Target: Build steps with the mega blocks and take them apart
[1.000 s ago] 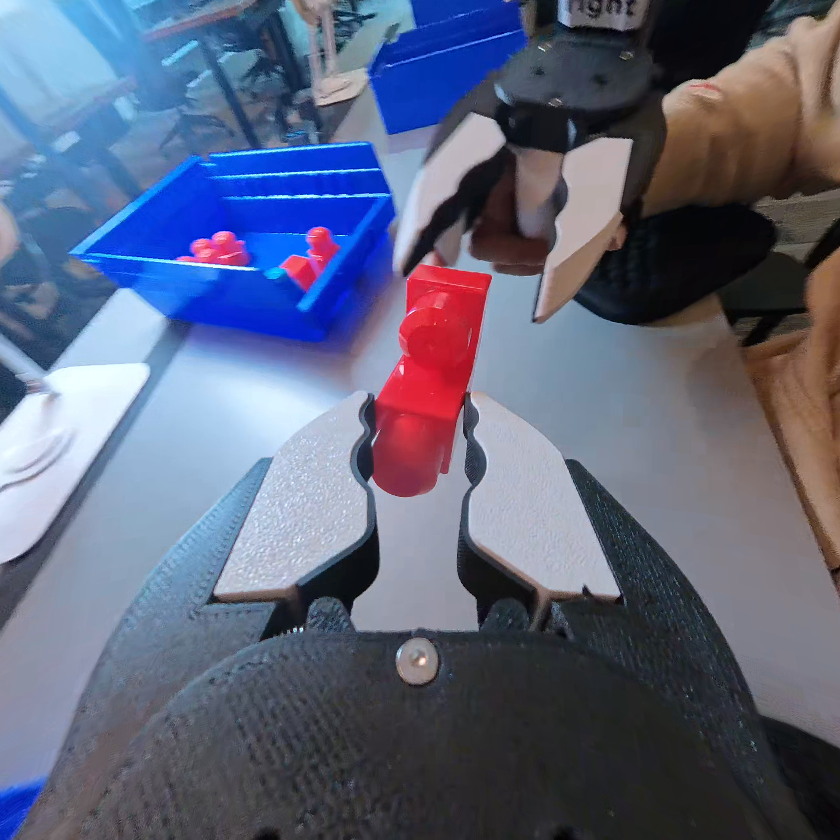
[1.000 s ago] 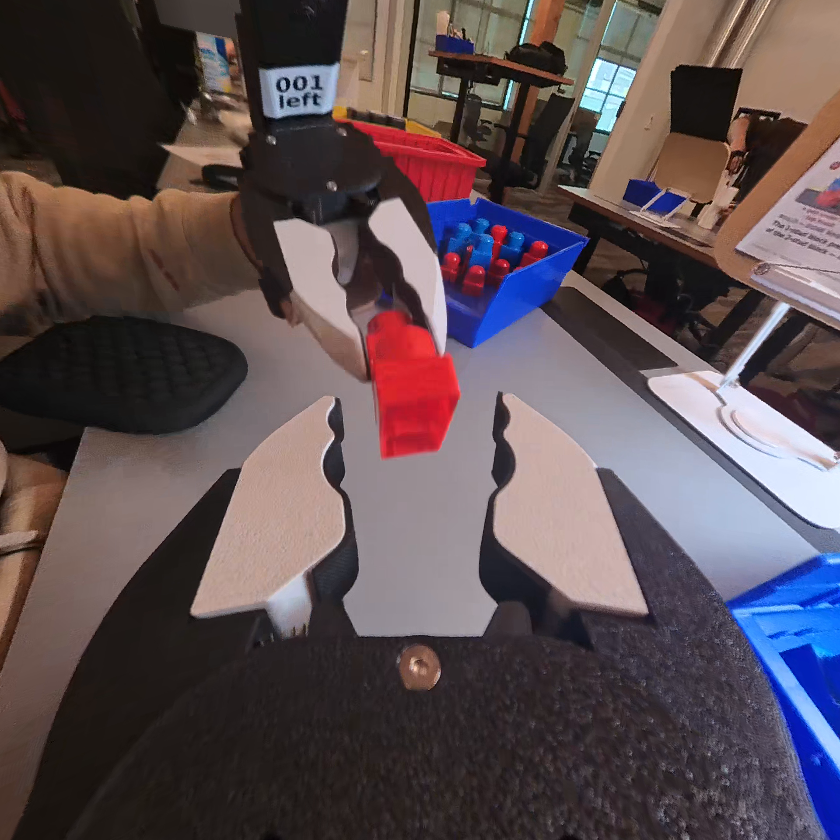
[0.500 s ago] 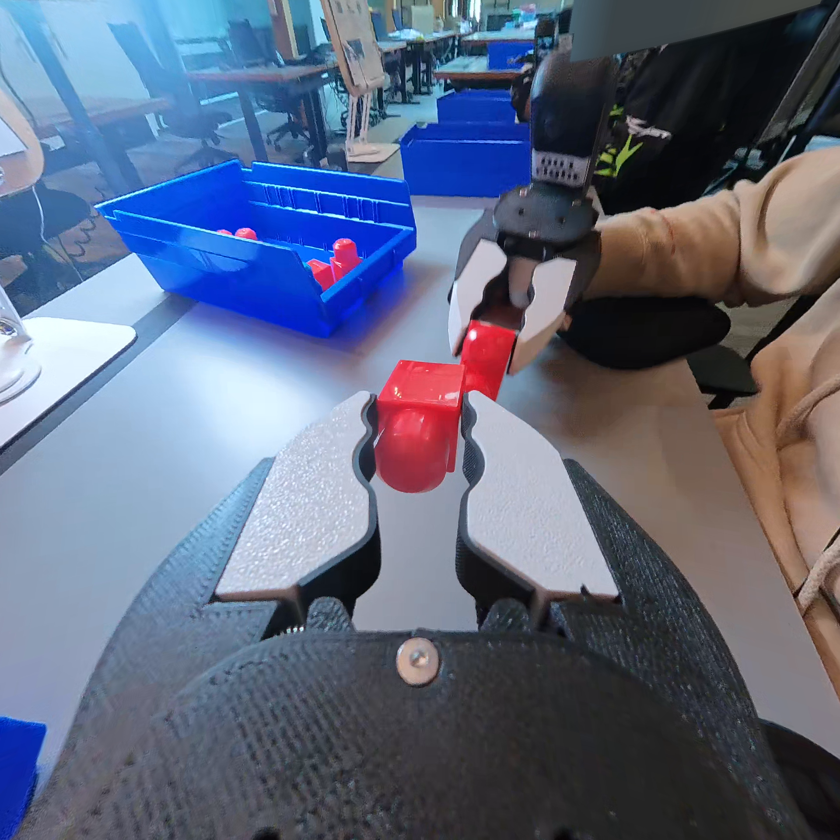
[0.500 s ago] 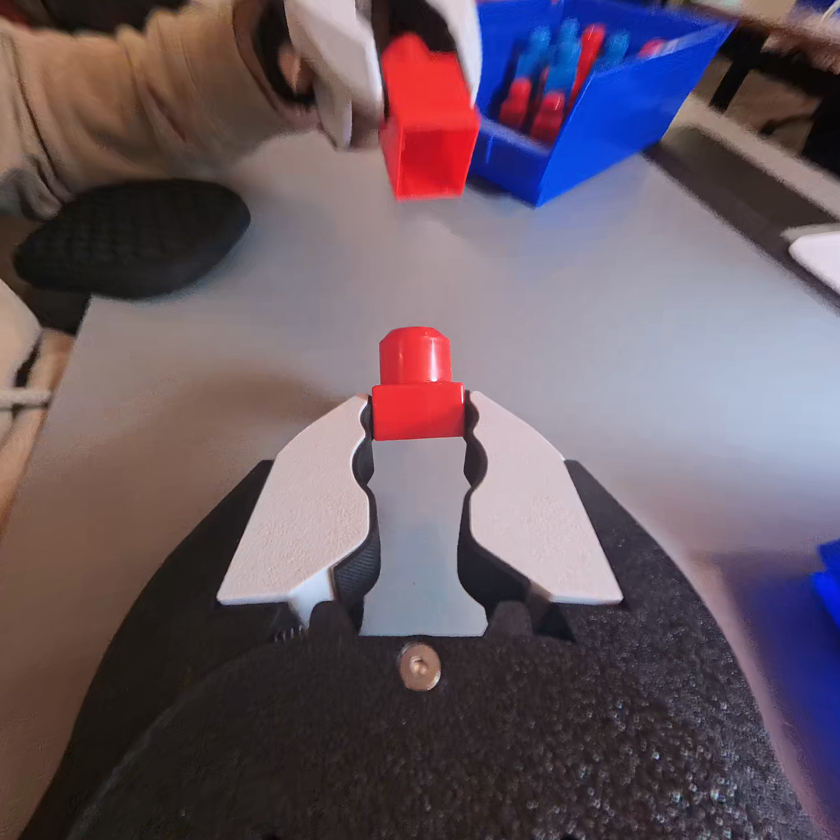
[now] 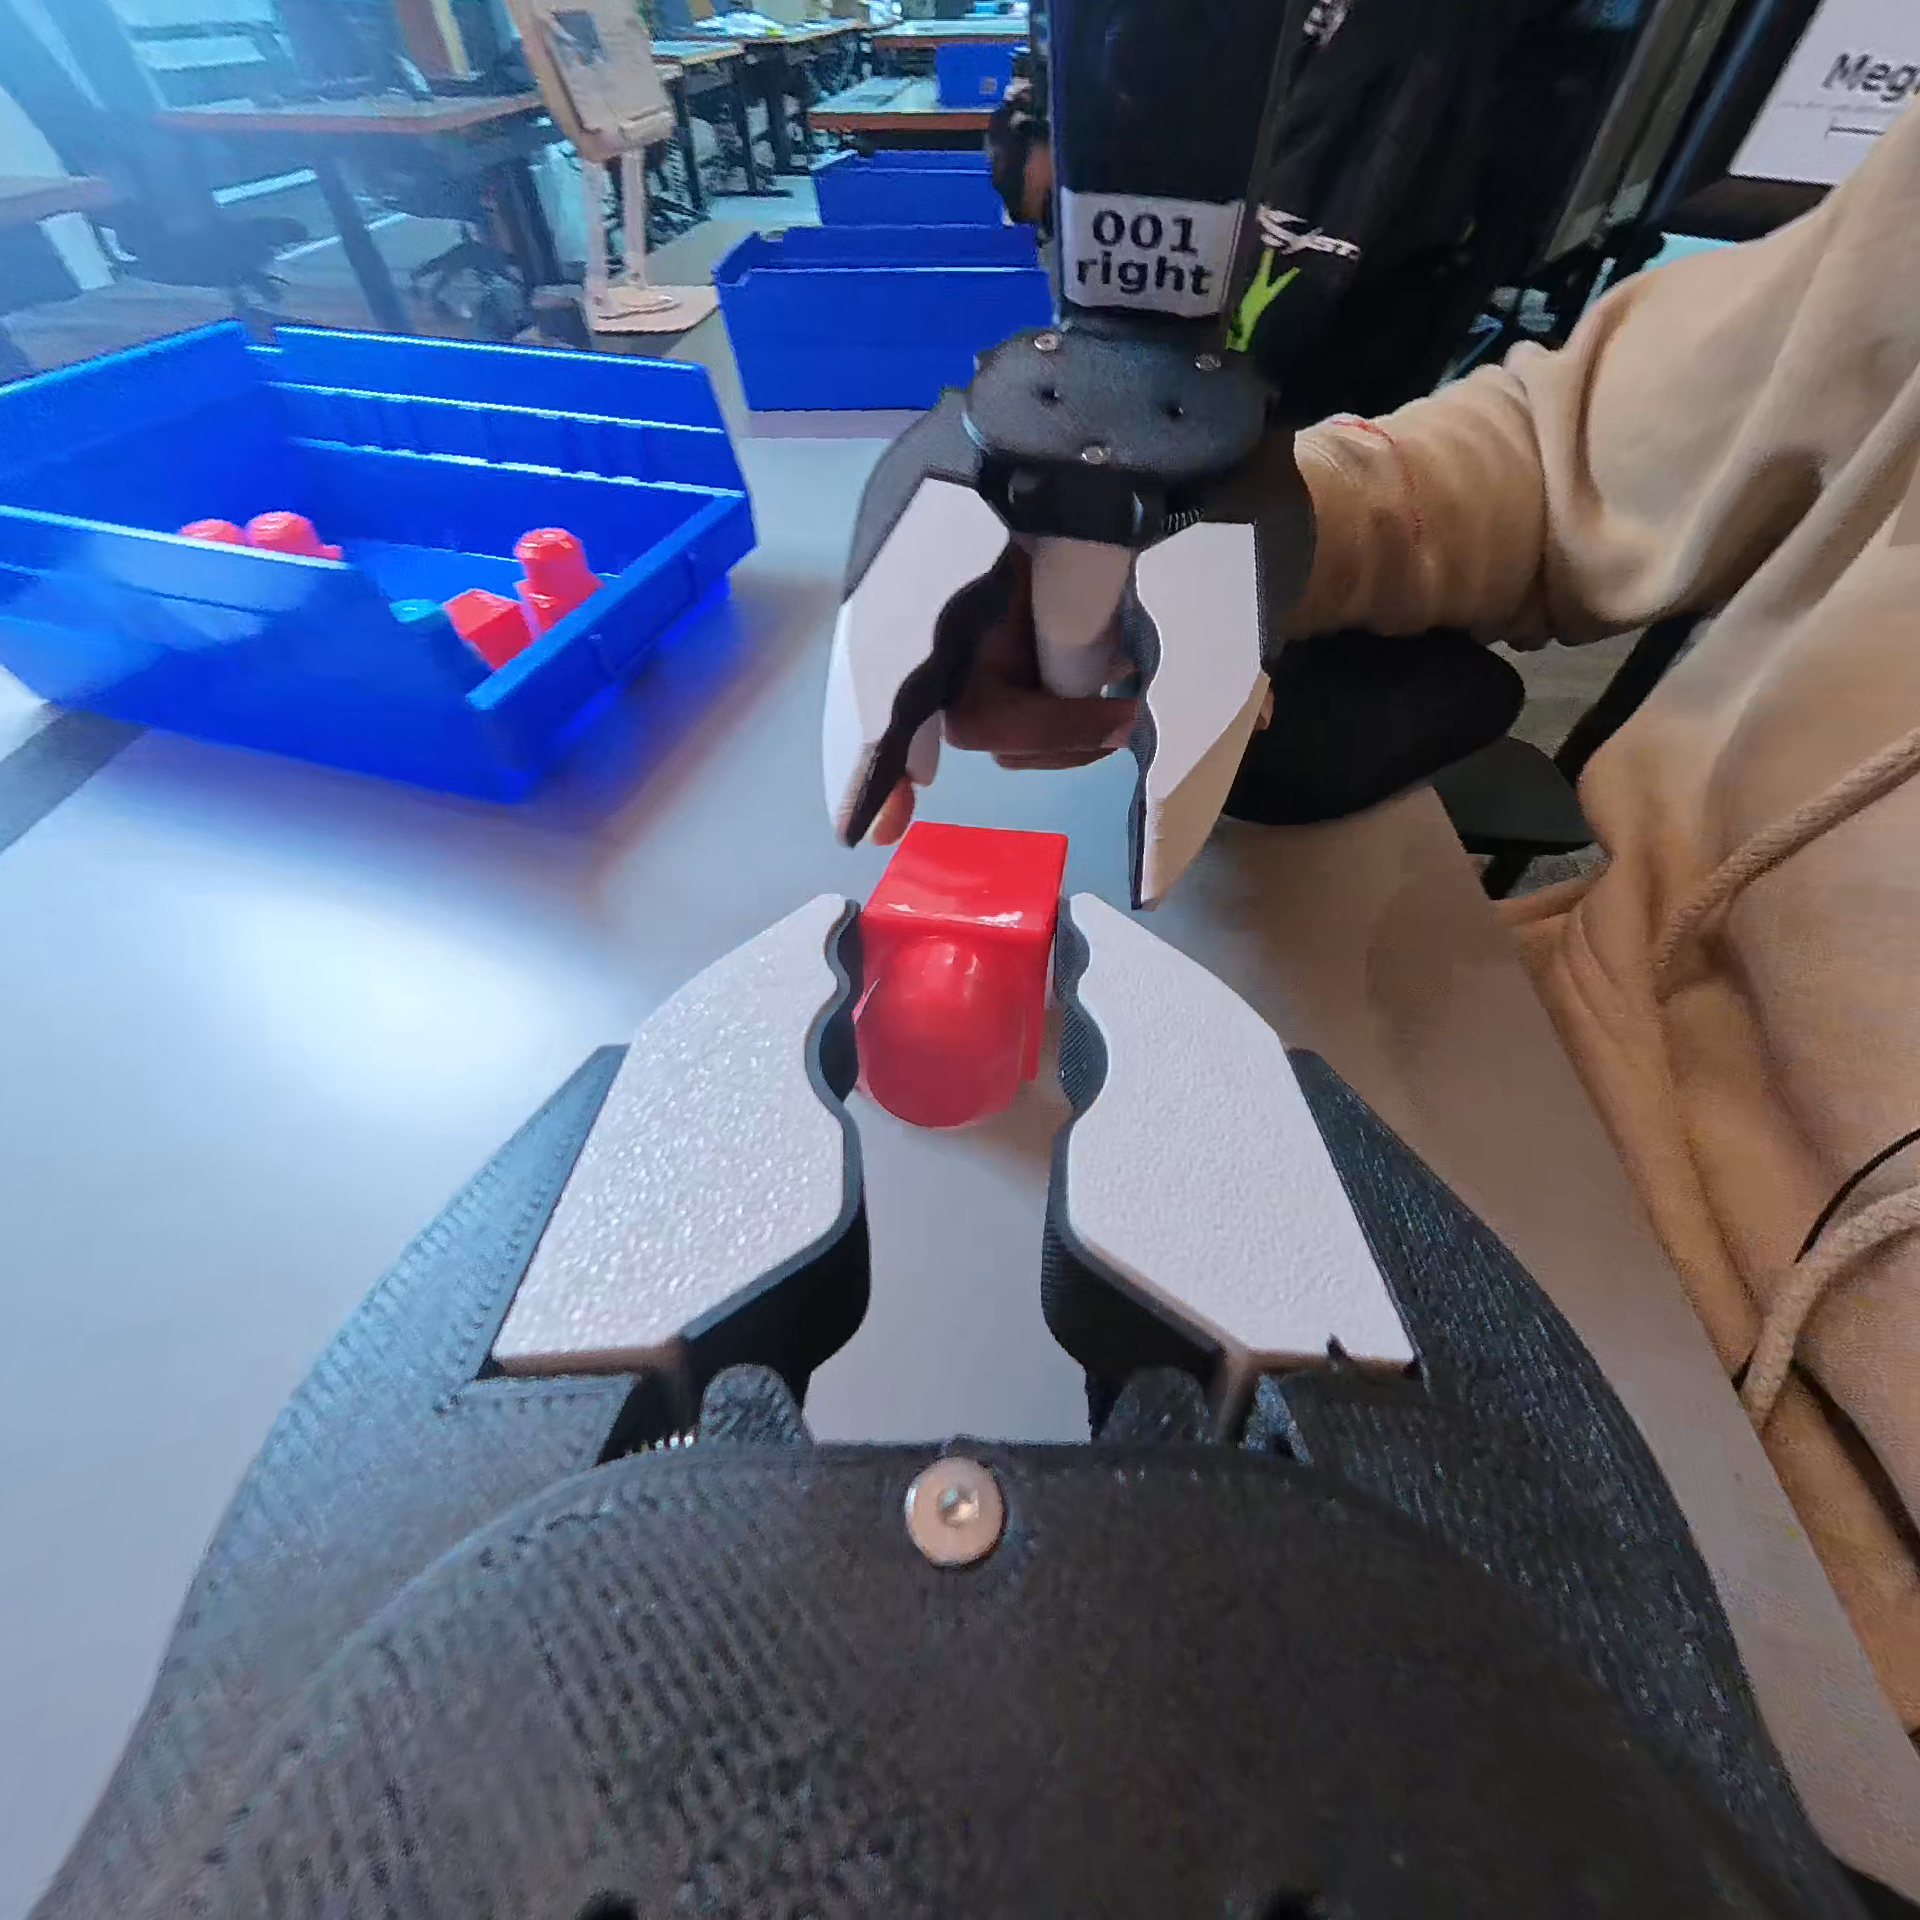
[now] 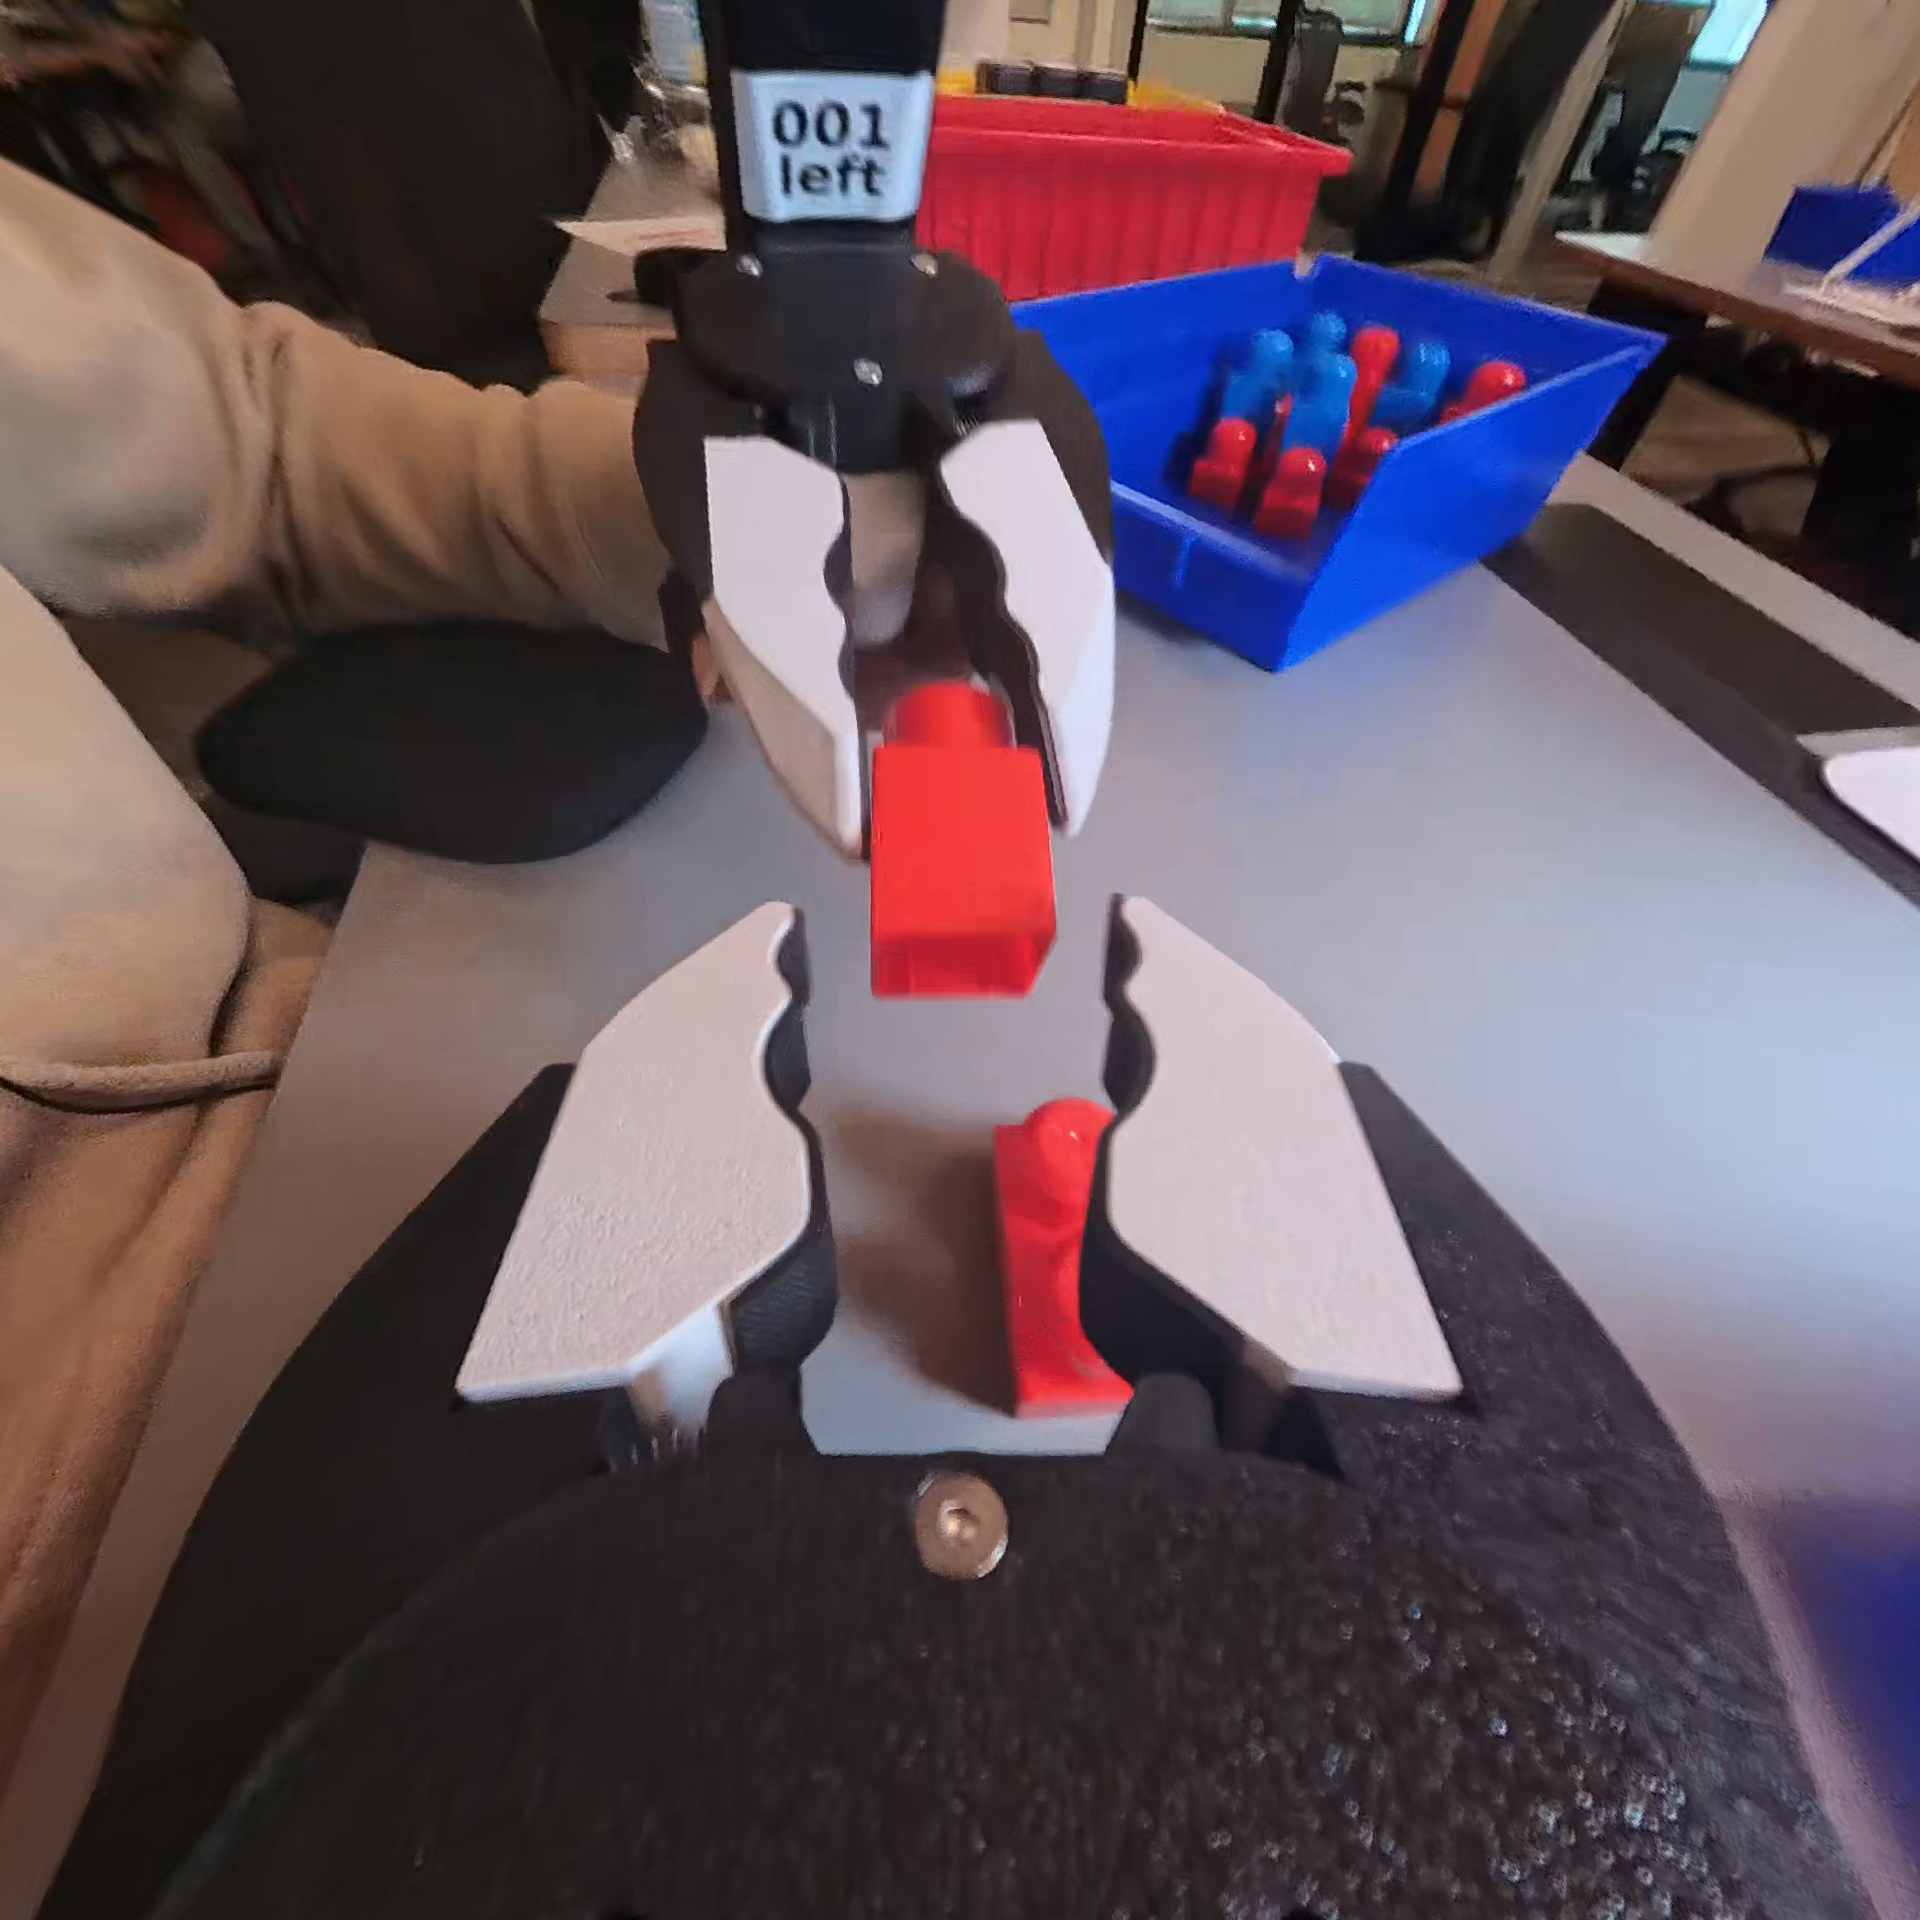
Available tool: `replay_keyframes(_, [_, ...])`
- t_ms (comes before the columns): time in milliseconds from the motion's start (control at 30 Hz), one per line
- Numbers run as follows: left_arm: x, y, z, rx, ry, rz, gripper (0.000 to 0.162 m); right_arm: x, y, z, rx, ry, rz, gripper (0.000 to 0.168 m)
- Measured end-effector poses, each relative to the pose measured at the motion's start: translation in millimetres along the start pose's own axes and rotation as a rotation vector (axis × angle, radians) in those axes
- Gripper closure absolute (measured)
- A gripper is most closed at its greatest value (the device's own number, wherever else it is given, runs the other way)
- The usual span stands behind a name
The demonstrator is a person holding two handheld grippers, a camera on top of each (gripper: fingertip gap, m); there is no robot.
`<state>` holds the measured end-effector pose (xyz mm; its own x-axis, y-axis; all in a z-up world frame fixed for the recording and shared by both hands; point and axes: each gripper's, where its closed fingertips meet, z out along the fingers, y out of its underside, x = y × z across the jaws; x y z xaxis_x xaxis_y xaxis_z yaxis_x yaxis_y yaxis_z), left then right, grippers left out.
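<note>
The left gripper (image 5: 954, 920) clamps a red mega block (image 5: 961, 982) at frame centre. The right gripper (image 6: 954, 971) gapes — its loose red block (image 6: 1049, 1262) sits low-centre between the fingers, best left behind with a straight withdrawal.

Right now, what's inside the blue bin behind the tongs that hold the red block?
The blue bin holds red blocks and blue blocks standing together. Its near wall hides whatever lies lower down.

Grey tabletop (image 5: 312, 1039) — dark desks (image 5: 343, 114) and office chairs behind; bright windows (image 6: 1351, 10) at far wall.
</note>
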<state>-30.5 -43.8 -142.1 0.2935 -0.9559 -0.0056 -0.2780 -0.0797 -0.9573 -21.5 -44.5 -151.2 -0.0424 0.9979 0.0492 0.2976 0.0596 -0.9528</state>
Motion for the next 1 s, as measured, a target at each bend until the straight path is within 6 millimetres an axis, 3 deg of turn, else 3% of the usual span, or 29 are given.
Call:
replay_keyframes(33, [5, 1, 6, -0.007, 0.014, 0.01, 0.127, -4, -1, 2, -0.004, -0.005, -0.022, 0.132])
replay_keyframes(133, [9, 1, 12, 0.009, 0.01, 0.052, 0.127, -2, 3, -3, -0.04, 0.01, -0.097, 0.133])
replay_keyframes(200, [0, -6, 6, 0.063, -0.018, 0.012, 0.123, 15, -5, -14, -0.008, 0.068, -0.084, 0.133])
replay_keyframes(267, [-12, -9, -2, 0.089, -0.056, -0.037, 0.122, 54, -13, -33, 0.011, 0.228, -0.085, 0.133])
replay_keyframes(367, [-18, -8, -5, 0.095, -0.076, -0.045, 0.123, 139, -10, -78, -0.043, 0.552, -0.054, 0.133])
replay_keyframes(467, [-13, 5, 5, 0.027, -0.062, -0.031, 0.123, 226, 17, -139, -0.264, 0.897, -0.024, 0.133])
replay_keyframes(533, [-10, 19, 12, -0.03, -0.06, -0.008, 0.123, 258, 46, -172, -0.46, 1.027, 0.059, 0.133])
replay_keyframes(567, [-8, 26, 15, -0.06, -0.056, -0.002, 0.123, 264, 62, -185, -0.568, 1.059, 0.101, 0.133])
replay_keyframes(667, [-5, 43, 23, -0.141, -0.038, 0.009, 0.12, 260, 98, -204, -0.826, 1.074, 0.127, 0.133])
replay_keyframes(767, [-5, 54, 27, -0.183, -0.026, 0.004, 0.117, 244, 117, -198, -0.892, 1.002, 0.172, 0.127])
replay_keyframes(900, [-5, 63, 31, -0.225, -0.024, -0.011, 0.113, 228, 93, -184, -0.742, 0.955, 0.155, 0.113])
replay_keyframes(967, [-6, 67, 32, -0.245, -0.033, -0.004, 0.113, 200, 71, -148, -0.606, 0.751, 0.132, 0.112])
replay_keyframes(1000, [-6, 68, 33, -0.252, -0.034, -0.006, 0.113, 174, 60, -123, -0.545, 0.58, 0.105, 0.112])
